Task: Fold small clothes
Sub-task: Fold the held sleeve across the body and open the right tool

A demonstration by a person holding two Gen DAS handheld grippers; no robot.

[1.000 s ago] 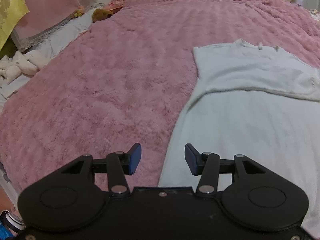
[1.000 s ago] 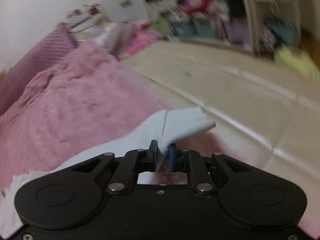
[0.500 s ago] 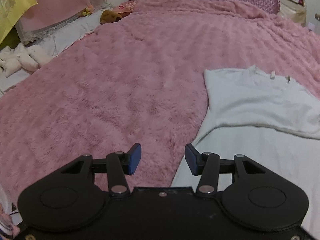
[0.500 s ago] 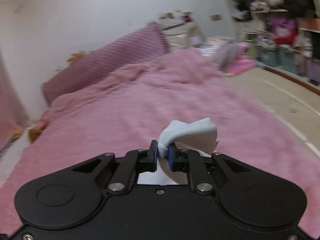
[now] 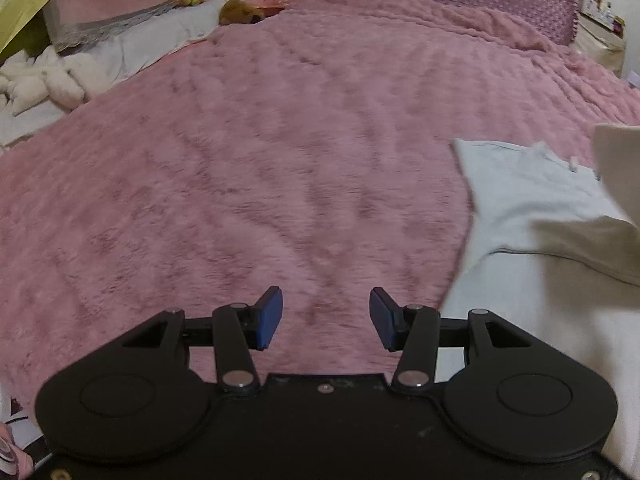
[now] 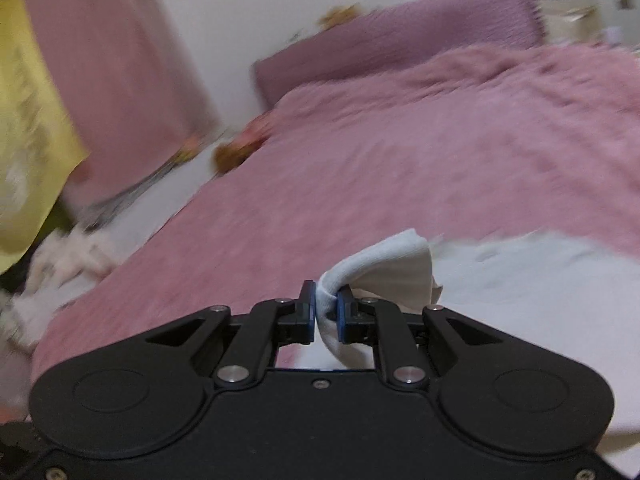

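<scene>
Left wrist view: the left gripper (image 5: 326, 318) is hanging spread and empty over the pink blanket (image 5: 260, 152); the pale shirt (image 5: 532, 200) is lying flat to its right, a lifted fold of it showing at the frame's right edge.

Right wrist view, blurred: the right gripper (image 6: 325, 316) is pinching a bunched corner of the shirt (image 6: 384, 272), the rest lying on the blanket (image 6: 400, 160) to the right.

Soft, even indoor light lit both views, with no glare. The left wrist view was fairly sharp, its edges bowed by fisheye distortion. The right wrist view was smeared by motion blur, especially the yellow curtain (image 6: 28, 128) at left.
</scene>
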